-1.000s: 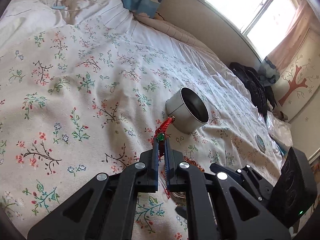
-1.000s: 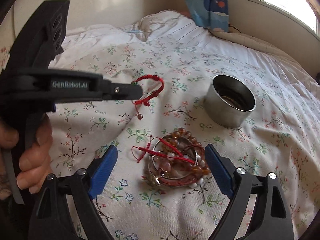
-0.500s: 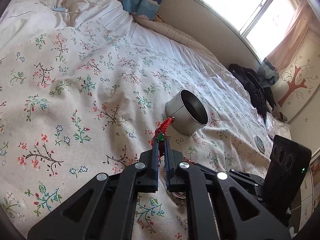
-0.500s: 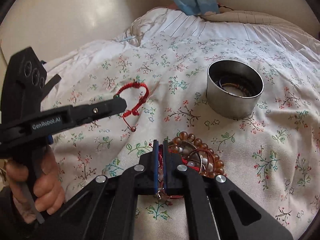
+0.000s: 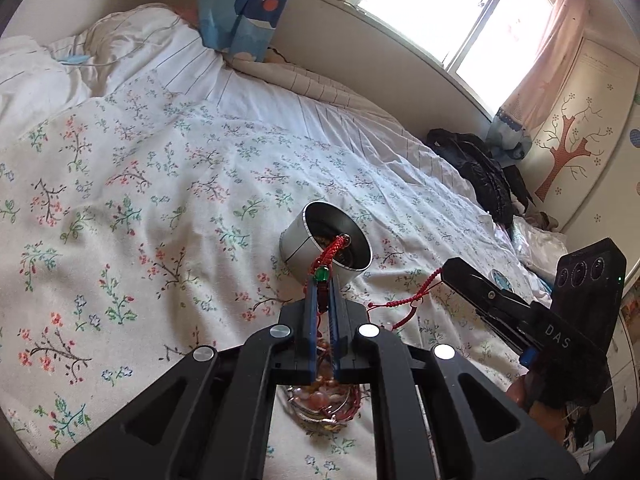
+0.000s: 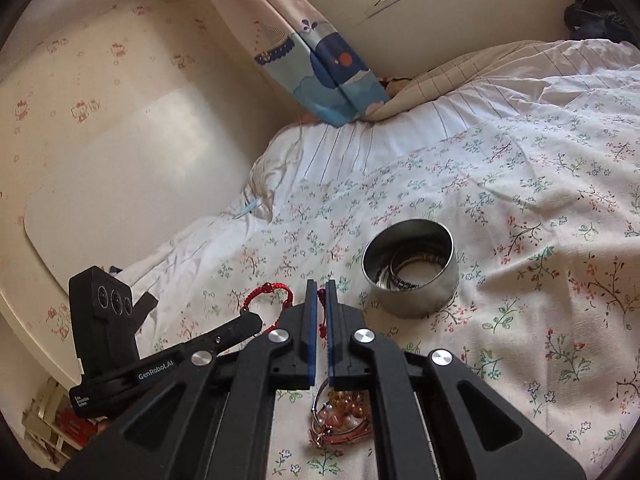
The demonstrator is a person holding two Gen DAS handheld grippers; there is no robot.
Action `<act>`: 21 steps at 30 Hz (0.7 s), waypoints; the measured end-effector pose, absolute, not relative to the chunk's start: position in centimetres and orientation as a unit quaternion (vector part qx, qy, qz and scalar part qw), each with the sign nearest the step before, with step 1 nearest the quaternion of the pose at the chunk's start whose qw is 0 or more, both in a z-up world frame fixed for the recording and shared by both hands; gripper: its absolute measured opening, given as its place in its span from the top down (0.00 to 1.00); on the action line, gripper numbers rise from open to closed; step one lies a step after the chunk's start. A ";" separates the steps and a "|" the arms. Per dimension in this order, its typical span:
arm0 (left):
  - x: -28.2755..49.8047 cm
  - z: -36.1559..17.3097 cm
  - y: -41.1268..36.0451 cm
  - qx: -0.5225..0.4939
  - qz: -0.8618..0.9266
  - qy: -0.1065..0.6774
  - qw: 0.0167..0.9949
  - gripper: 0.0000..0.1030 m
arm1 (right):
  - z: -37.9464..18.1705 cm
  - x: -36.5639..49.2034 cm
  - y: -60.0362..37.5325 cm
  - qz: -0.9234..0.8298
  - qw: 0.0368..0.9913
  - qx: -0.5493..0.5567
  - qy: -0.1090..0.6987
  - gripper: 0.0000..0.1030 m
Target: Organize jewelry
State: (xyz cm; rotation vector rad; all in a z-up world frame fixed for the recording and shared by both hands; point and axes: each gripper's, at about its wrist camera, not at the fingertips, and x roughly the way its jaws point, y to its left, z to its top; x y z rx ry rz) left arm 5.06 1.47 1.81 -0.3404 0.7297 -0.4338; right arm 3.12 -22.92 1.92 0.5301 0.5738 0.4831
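- On the bed (image 5: 168,184), a floral sheet carried the jewelry; the left hand-held gripper (image 5: 322,300) was closed on a red braided bracelet with a green bead (image 5: 321,275); its blue pads (image 5: 310,320) pinched the cord, and the loop rose toward 12 o'clock, its top overlapping the near rim of the metal tin (image 5: 326,242) in that view.
- At 12 o'clock from those fingers the metal tin stood upright on the sheet; in the right wrist view (image 6: 412,268) it sat at 1 o'clock, with several bangles lying inside.
- At 3 o'clock in the left wrist view the right hand-held gripper (image 5: 448,270) was closed on a red cord bracelet (image 5: 404,300); the cord trailed from its tip toward 8 o'clock, hanging slack near the sheet; whether it touched the sheet I could not tell.
- In the right wrist view its fingers (image 6: 310,320) stood nearly together, a strand of red cord showing in the narrow gap; the left hand-held gripper (image 6: 256,320) came in from 8 o'clock, the red braided loop (image 6: 266,292) arching above its tip.
- At 6 o'clock, under both sets of fingers, a pile of amber beads and bangles (image 6: 340,412) lay on the sheet (image 5: 320,404); a blue patterned curtain (image 6: 320,64) hung at 12 o'clock by the wall.
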 end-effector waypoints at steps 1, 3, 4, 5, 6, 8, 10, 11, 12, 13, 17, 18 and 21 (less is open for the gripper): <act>5.3 2.1 1.1 -0.163 -0.212 0.349 0.898 0.95 | 2.1 3.3 -23.1 0.229 0.897 0.261 0.272 0.96; 6.0 2.6 0.3 -0.163 -0.219 0.344 0.898 0.95 | 2.2 3.8 -23.6 0.222 0.898 0.270 0.266 0.96; 6.2 2.9 -0.2 -0.163 -0.222 0.342 0.898 0.95 | 2.2 4.0 -23.9 0.219 0.899 0.273 0.263 0.96; 6.5 3.1 -0.6 -0.161 -0.226 0.340 0.898 0.95 | 2.3 4.4 -24.1 0.216 0.899 0.277 0.261 0.96; 6.8 3.2 -1.1 -0.158 -0.229 0.339 0.899 0.95 | 2.3 4.7 -24.3 0.214 0.900 0.279 0.259 0.96; 7.4 3.3 -1.9 -0.154 -0.232 0.339 0.899 0.95 | 2.3 5.4 -24.5 0.210 0.901 0.281 0.256 0.96; 8.0 3.3 -2.6 -0.150 -0.235 0.340 0.898 0.95 | 2.3 6.0 -24.6 0.208 0.902 0.281 0.254 0.96; 8.3 3.2 -2.8 -0.149 -0.236 0.341 0.898 0.95 | 2.2 6.4 -24.6 0.206 0.902 0.281 0.253 0.96; 8.6 3.2 -3.0 -0.148 -0.236 0.342 0.897 0.95 | 2.2 6.8 -24.7 0.205 0.903 0.283 0.252 0.96; 8.8 3.1 -3.2 -0.148 -0.237 0.343 0.897 0.95 | 2.2 7.1 -24.7 0.204 0.902 0.284 0.252 0.96; 9.8 2.7 -3.6 -0.146 -0.236 0.348 0.895 0.95 | 2.1 8.5 -24.4 0.201 0.903 0.286 0.250 0.96; 10.0 2.6 -3.7 -0.146 -0.236 0.349 0.895 0.95 | 2.1 8.8 -24.4 0.201 0.903 0.286 0.249 0.96; 10.5 2.4 -3.8 -0.145 -0.235 0.351 0.895 0.95 | 2.1 9.3 -24.3 0.199 0.904 0.287 0.248 0.96</act>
